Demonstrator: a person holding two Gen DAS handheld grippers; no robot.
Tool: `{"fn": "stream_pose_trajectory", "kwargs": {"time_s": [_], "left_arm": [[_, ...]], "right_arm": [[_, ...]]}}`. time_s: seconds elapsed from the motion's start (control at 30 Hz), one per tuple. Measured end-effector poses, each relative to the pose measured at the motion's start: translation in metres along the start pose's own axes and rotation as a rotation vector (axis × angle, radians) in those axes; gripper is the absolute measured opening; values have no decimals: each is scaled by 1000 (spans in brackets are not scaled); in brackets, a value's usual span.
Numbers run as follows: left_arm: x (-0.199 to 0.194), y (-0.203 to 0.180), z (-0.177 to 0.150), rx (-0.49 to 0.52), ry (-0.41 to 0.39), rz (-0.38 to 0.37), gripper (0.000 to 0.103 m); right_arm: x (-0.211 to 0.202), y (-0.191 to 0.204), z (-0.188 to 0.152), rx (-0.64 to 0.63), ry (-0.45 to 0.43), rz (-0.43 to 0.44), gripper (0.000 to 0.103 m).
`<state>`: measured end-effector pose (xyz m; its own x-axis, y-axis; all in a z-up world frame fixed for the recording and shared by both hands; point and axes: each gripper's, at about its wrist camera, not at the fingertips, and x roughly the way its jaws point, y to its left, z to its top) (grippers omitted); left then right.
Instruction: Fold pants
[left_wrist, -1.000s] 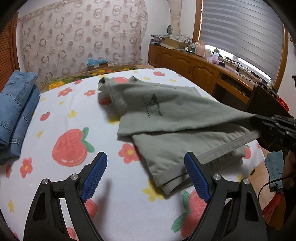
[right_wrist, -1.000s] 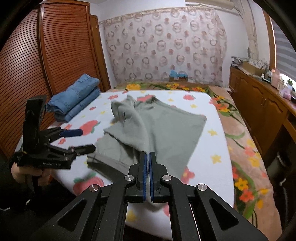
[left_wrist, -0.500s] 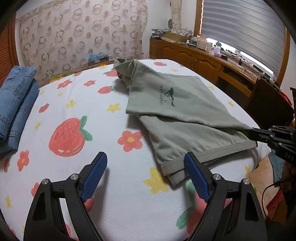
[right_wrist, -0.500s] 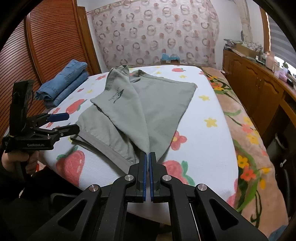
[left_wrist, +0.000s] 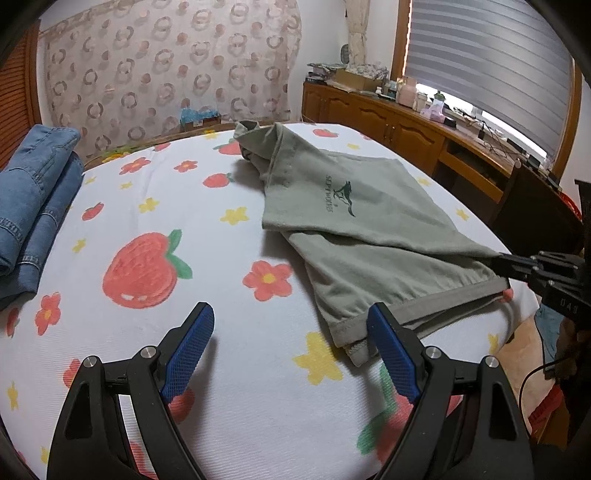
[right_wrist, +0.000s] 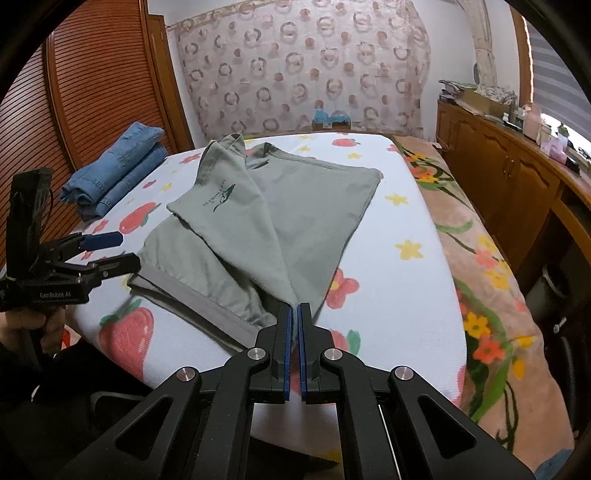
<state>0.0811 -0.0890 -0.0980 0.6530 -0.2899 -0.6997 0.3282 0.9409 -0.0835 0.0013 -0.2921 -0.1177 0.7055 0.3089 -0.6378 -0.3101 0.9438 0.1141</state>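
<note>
The bed (left_wrist: 236, 387) carries a white sheet printed with strawberries and flowers, and fills most of both views; across its near half lie the grey-green pants (left_wrist: 369, 229) (a dark printed logo faces up), one leg laid over the other, hems toward the near edge; a stack of folded jeans (right_wrist: 114, 177) sits well apart at the bed's far left side; the left claw (left_wrist: 291, 354) hangs released over the sheet, its right pad just beside the hem corner, nothing between its pads; the right claw (right_wrist: 294, 314) is clenched on a fold of the pants at the near edge.
</note>
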Motion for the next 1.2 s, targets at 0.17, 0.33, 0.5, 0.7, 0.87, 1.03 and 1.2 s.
{"fn": "stream_pose_trajectory", "kwargs": {"time_s": [0.17,0.33,0.5,0.7,0.87,1.03,1.2], "left_arm": [[-8,6,3,-18,-33,8,86],[-18,11,6,-26,-62,11,86],[-26,13,11,-30,-90,14,86],[-34,22,13,-38,-112,28,86],[-37,33,14,-49,-124,43,86],[-39,45,13,-71,-127,59,86],[-40,53,12,-87,-129,67,86]], "right_arm": [[-11,3,5,-31,-15,-16,5],[-23,6,12,-50,-56,-37,20],[-21,14,23,-83,-77,-27,26],[1,29,40,-121,-74,12,29],[22,42,55,-156,-58,60,29],[49,57,72,-198,-37,123,33],[80,67,85,-248,6,146,37]]}}
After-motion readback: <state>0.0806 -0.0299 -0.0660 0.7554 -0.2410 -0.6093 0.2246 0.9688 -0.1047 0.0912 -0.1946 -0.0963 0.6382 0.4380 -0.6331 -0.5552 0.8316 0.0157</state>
